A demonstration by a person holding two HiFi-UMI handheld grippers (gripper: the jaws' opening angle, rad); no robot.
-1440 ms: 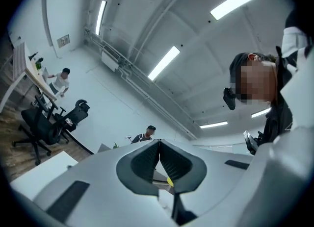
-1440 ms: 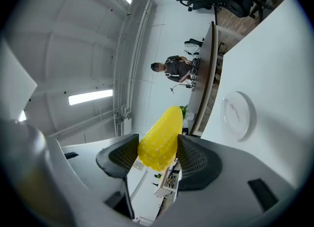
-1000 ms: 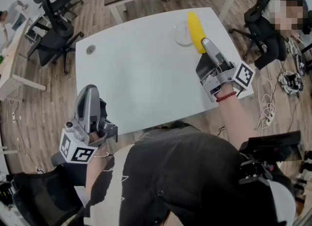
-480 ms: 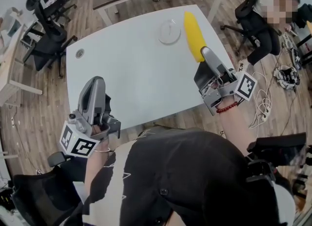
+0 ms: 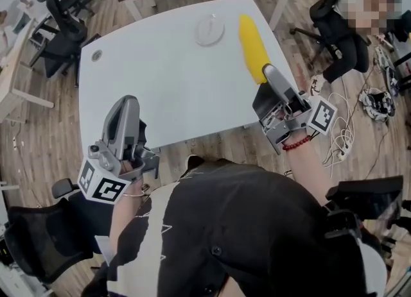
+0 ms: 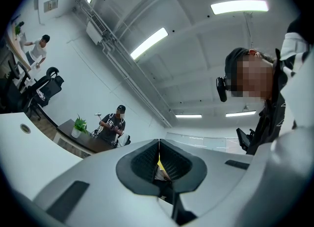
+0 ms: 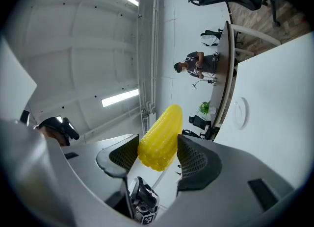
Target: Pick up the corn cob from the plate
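The right gripper (image 7: pixel 157 148) is clamped on the corn cob (image 7: pixel 163 129) (its base sits hidden between the jaws). The left gripper (image 6: pixel 158 146) has its jaws together, and its marker cube (image 5: pixel 103 188) shows black squares at lower left.

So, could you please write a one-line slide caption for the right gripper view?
Right gripper clamps the yellow corn cob between its jaws, away from the plate on the white table.
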